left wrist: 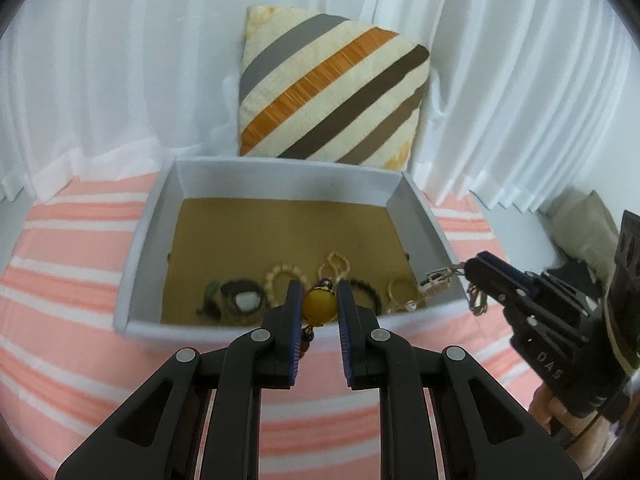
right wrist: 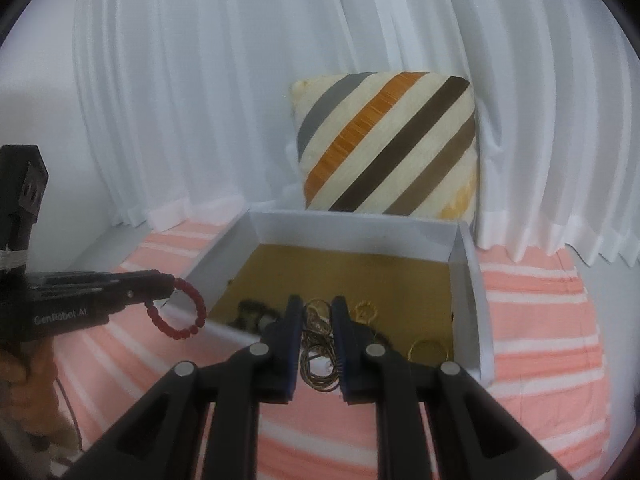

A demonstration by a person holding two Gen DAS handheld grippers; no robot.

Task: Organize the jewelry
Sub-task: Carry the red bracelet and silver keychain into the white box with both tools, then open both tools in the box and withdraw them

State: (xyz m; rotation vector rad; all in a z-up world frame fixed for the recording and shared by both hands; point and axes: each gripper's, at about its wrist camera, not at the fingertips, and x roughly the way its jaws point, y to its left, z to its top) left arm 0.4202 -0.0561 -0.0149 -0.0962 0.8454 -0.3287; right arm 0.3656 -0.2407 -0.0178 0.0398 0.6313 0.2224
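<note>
A white box (left wrist: pixel 148 232) with a brown floor sits on the striped bedspread; several bracelets and rings (left wrist: pixel 280 276) lie along its near side. My left gripper (left wrist: pixel 319 300) is shut on the yellow bead (left wrist: pixel 319 306) of a red bead bracelet, just over the box's near wall; the red loop (right wrist: pixel 180 312) hangs from it in the right wrist view. My right gripper (right wrist: pixel 316 320) is shut on a bundle of thin gold chains (right wrist: pixel 318 356) at the box's near edge; in the left wrist view the chain and pendant (left wrist: pixel 436 280) dangle from its tip over the box's right corner.
A striped cushion (left wrist: pixel 332 88) leans on white curtains behind the box. The pink and white striped bedspread (left wrist: pixel 72 280) surrounds the box (right wrist: pixel 472 280). A grey object (left wrist: pixel 580 232) lies at far right.
</note>
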